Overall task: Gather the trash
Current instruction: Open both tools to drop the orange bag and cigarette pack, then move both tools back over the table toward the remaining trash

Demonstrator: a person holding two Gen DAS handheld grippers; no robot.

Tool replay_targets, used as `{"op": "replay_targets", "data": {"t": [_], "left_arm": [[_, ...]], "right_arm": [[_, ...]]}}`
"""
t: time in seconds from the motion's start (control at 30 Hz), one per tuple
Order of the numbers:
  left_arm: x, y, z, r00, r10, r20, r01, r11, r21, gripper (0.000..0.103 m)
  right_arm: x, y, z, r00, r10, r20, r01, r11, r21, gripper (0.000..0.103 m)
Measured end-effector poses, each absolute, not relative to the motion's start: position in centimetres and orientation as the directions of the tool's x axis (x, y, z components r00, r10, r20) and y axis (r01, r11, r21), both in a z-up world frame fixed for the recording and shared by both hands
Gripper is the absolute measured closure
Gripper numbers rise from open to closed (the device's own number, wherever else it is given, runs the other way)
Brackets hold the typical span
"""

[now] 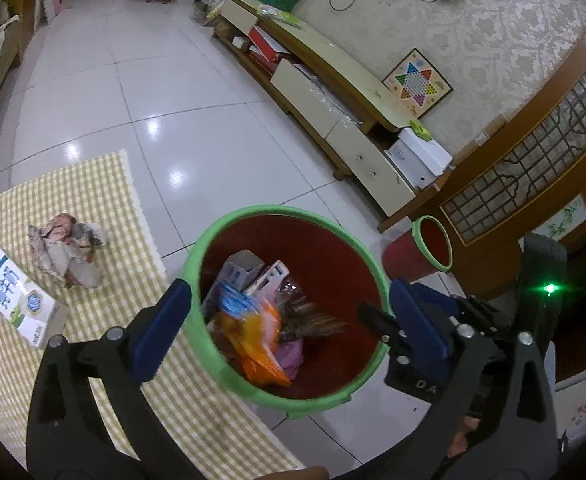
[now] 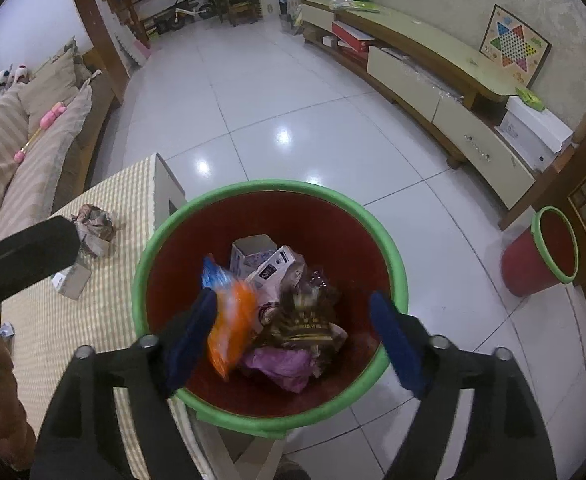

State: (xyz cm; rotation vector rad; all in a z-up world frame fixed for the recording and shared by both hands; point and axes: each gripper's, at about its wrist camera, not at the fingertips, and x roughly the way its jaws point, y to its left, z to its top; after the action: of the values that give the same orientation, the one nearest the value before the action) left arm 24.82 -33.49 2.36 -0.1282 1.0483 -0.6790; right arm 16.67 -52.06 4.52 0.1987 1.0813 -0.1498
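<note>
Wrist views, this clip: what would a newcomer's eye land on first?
The red bin with a green rim fills the middle, right below both open grippers. Inside it, a blurred orange and blue wrapper lies among boxes and other packaging. To the left, on the checked tablecloth, a crumpled paper wad and a milk carton remain.

A red bin with a green rim (image 1: pixel 197 248) stands at the table's edge, holding an orange-and-blue wrapper (image 2: pixel 229 320), a brown packet (image 2: pixel 305 320), purple plastic (image 2: pixel 281 364) and small cartons (image 2: pixel 253 252). On the checked tablecloth (image 1: pixel 105 184) lie a crumpled paper wad (image 1: pixel 67 254) and a milk carton (image 1: pixel 21 300) on its side, near the table's left edge.
</note>
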Motion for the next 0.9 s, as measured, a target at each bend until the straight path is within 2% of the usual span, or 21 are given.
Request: {"op": "replay_targets", "data": {"t": [0.43, 0.9], "left_arm": [[23.9, -28.8, 3.6, 0.389, -0.511, -0.767, 0.413, 0.841, -0.35, 0.006], [19.8, -18.5, 4.9, 0.486, -0.444, -0.752, 0.313, 0.892, -0.325, 0.006]], "right_arm": [[17.0, -51.1, 5.2, 0.483, -0.014, -0.876, 0.198, 0.976, 0.093, 0.022], [16.7, -44.7, 5.9, 0.508, 0.072, -0.859, 0.046, 0.993, 0.11, 0.018]]}}
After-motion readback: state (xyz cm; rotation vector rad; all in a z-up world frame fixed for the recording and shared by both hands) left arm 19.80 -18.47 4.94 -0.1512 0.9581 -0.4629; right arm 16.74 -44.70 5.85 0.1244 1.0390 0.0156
